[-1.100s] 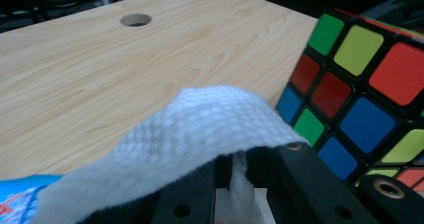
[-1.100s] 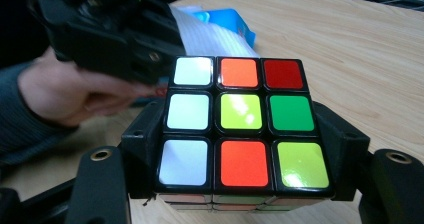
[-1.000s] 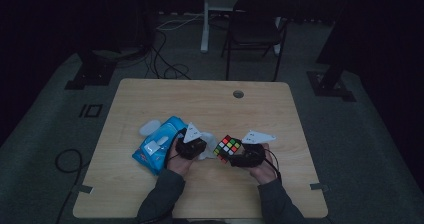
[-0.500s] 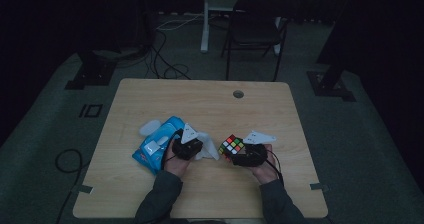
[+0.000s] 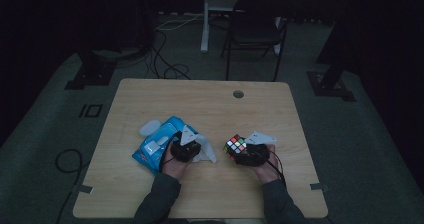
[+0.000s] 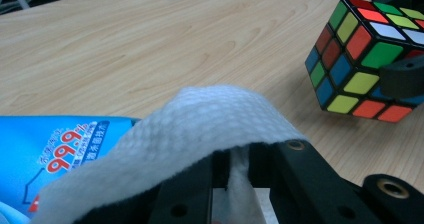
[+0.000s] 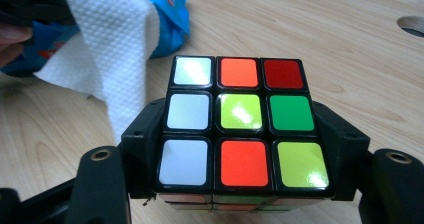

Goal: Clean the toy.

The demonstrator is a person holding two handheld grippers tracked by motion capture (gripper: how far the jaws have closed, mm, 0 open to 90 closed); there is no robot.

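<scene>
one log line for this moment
left tongs: shut on wet wipe | right tongs: shut on rubik's cube | wipe and cube: apart, above table

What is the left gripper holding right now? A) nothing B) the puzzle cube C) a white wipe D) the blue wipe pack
C: in the left gripper view, the left gripper has its jaws pinched on a white wipe that drapes over them, while the puzzle cube sits clamped in the right gripper.
</scene>
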